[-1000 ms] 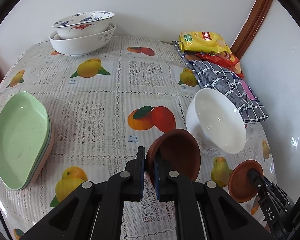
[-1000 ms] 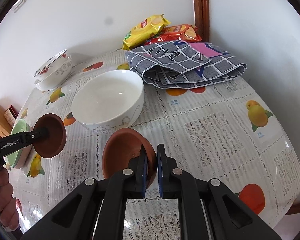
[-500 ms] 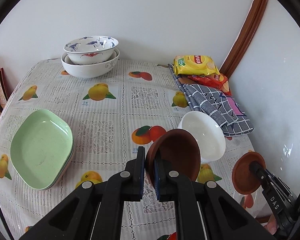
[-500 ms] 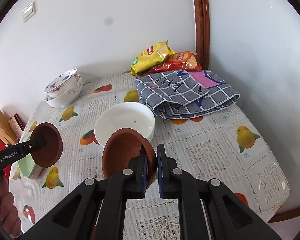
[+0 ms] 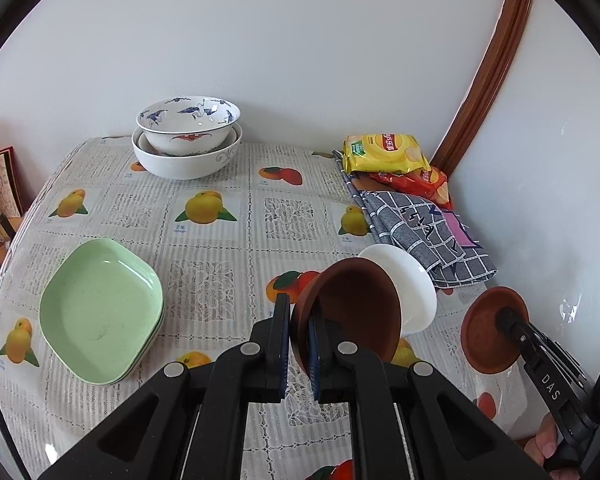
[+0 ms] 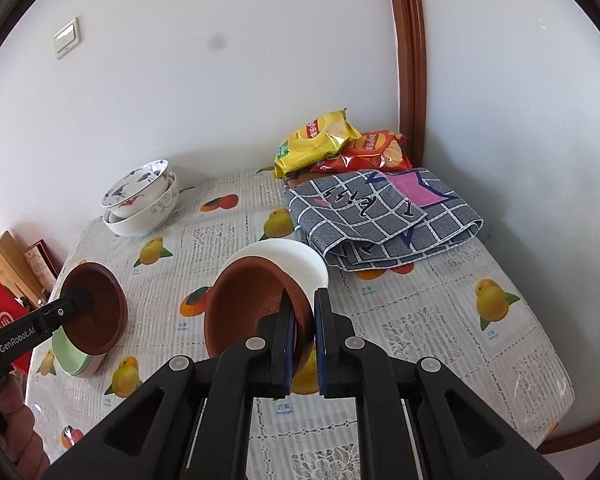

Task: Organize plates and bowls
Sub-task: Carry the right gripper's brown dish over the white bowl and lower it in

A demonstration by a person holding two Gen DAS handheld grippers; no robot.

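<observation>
Each of my grippers holds a small brown bowl by its rim, lifted above the table. In the left wrist view my left gripper (image 5: 299, 320) is shut on one brown bowl (image 5: 356, 312), which tilts toward the white bowl (image 5: 414, 284) on the table behind it. My right gripper (image 6: 304, 304) is shut on the other brown bowl (image 6: 252, 304), in front of the same white bowl (image 6: 296, 256). Each view also shows the other hand's brown bowl (image 5: 488, 336) (image 6: 96, 312). A stack of green plates (image 5: 100, 312) lies at the left, and patterned bowls (image 5: 188, 136) are stacked by the wall.
A folded grey checked cloth (image 5: 424, 232) and two crisp bags (image 5: 384, 152) lie in the far right corner by a wooden door frame. The fruit-print tablecloth (image 5: 204, 280) shows bare between the plates and the white bowl. Walls stand close behind and to the right.
Both grippers have risen with their brown bowls, so the table and the white bowl look farther away. Both grips are unchanged.
</observation>
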